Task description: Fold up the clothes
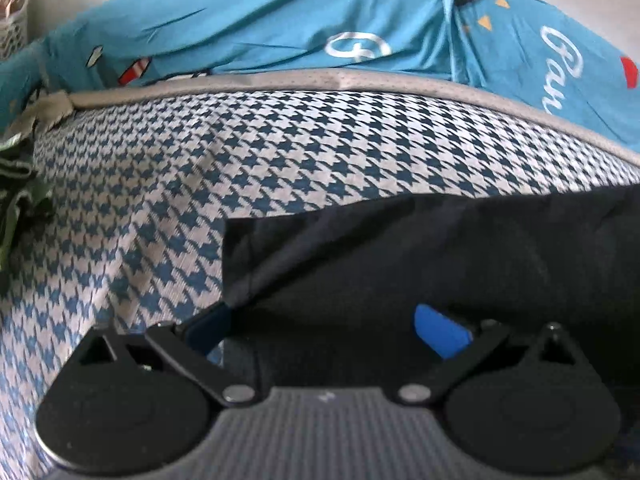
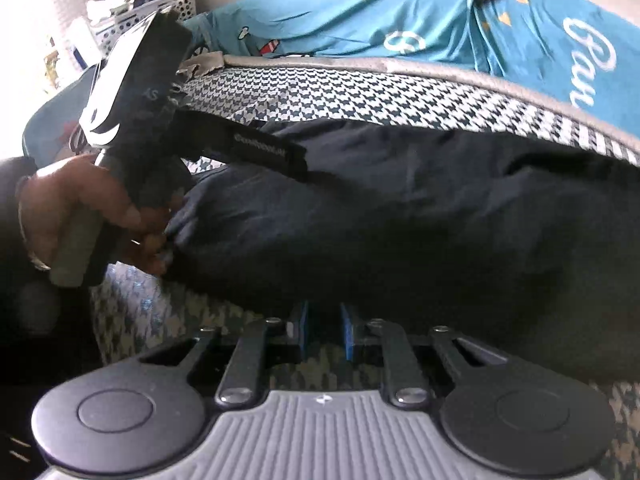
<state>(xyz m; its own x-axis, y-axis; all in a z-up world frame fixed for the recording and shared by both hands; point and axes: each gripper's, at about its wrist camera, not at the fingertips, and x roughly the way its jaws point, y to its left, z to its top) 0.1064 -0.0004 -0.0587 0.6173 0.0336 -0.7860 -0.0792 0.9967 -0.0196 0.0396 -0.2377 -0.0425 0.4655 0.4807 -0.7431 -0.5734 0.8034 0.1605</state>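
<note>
A dark navy garment (image 1: 420,256) lies on the houndstooth bed cover (image 1: 200,168), its straight left edge in the left wrist view. My left gripper (image 1: 324,320) stands open with its jaws wide. The blue pads (image 1: 440,330) sit at either side and the garment's near edge is draped between them, hiding the tips. In the right wrist view the same garment (image 2: 400,208) is bunched across the middle. My right gripper (image 2: 325,320) has its blue pads close together, pinching the garment's near edge. A hand (image 2: 80,208) at the left holds the other gripper's handle against the garment.
A teal printed sheet (image 1: 360,20) covers the bed behind a grey piped edge (image 1: 280,80). Green clothing (image 1: 16,200) is piled at the left. A white basket (image 2: 160,4) with items stands at the far left, near a wall.
</note>
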